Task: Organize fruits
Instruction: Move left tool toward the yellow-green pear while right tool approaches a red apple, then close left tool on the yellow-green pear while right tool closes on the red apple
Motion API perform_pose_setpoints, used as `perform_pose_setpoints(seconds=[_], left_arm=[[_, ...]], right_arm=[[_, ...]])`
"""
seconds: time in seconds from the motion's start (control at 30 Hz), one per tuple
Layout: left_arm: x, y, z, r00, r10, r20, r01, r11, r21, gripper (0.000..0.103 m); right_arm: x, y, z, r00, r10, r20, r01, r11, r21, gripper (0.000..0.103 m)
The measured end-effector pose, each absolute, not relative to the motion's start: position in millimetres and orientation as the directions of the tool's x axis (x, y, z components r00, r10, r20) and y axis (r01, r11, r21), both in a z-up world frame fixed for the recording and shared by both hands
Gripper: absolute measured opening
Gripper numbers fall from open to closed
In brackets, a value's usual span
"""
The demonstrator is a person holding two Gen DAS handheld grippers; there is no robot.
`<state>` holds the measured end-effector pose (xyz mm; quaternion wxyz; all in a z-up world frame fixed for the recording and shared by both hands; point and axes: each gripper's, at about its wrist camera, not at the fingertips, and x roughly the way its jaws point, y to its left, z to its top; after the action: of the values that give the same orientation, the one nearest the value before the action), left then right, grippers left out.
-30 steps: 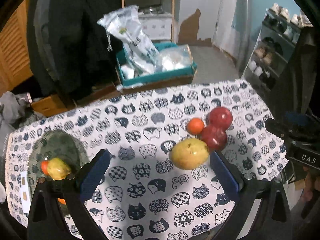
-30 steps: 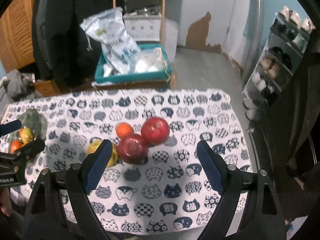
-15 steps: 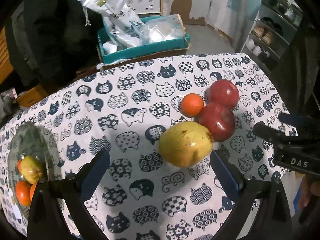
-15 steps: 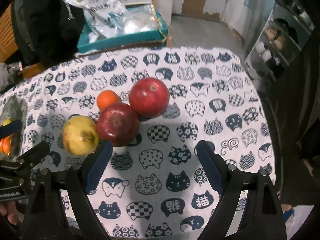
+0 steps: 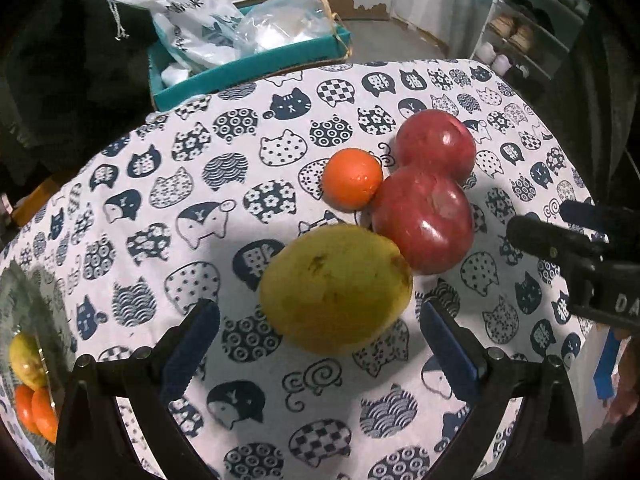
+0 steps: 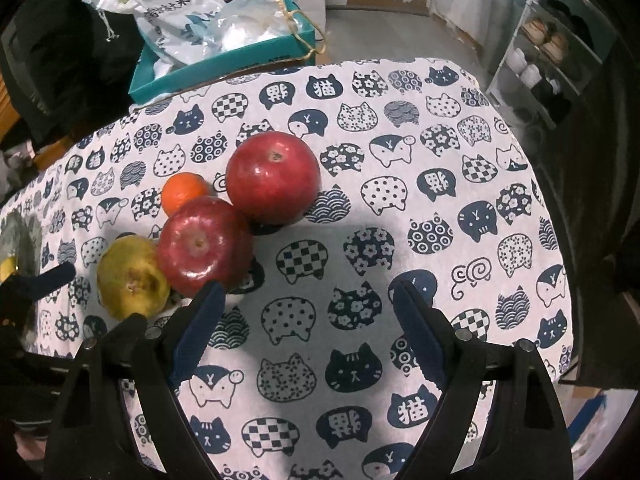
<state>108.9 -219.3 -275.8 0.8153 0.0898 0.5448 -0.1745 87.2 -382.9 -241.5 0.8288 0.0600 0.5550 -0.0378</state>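
Where the cat-print tablecloth (image 5: 248,168) covers the table, four fruits sit bunched together. Behind the far edge stands a teal box (image 5: 256,68) stuffed with plastic bags (image 5: 192,20). At the left edge a glass plate (image 5: 24,304) holds more fruit. The left gripper (image 5: 320,344) hangs spread wide, empty, just short of the yellow pear (image 5: 336,288). The right gripper (image 6: 304,328) is equally agape, over bare cloth. Two red apples (image 6: 272,178) touch each other, and the small orange (image 5: 352,178) nestles against them.
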Motion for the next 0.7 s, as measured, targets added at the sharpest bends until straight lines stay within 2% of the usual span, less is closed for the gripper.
perform_pose_setpoints(seconds=[0.3,0.33,0.4,0.43,0.7], left_arm=[[127,-227,-297,0.292,-0.229,-0.929,0.407,0.908,-0.096,0.100],[128,-226,-299,0.284,-0.237,-0.929,0.401,0.910,-0.109,0.099],[130,-222,-303,0.264,-0.262,-0.928,0.387,0.910,-0.147,0.087],[130,-221,-305,0.249,-0.280,-0.927,0.387,0.907,-0.170,0.086],[126,-210,-301,0.286,-0.283,-0.915,0.360,0.917,-0.171,0.085]], right_arm=[[95,-385,-247,0.380,0.024,-0.925,0.133,0.988,0.081,0.085],[96,-384,-248,0.379,0.026,-0.925,0.134,0.987,0.083,0.085],[98,-384,-250,0.375,0.031,-0.926,0.137,0.987,0.088,0.085],[99,-384,-250,0.374,0.032,-0.927,0.138,0.986,0.090,0.085],[105,-373,-253,0.377,0.052,-0.925,0.109,0.989,0.101,0.085]])
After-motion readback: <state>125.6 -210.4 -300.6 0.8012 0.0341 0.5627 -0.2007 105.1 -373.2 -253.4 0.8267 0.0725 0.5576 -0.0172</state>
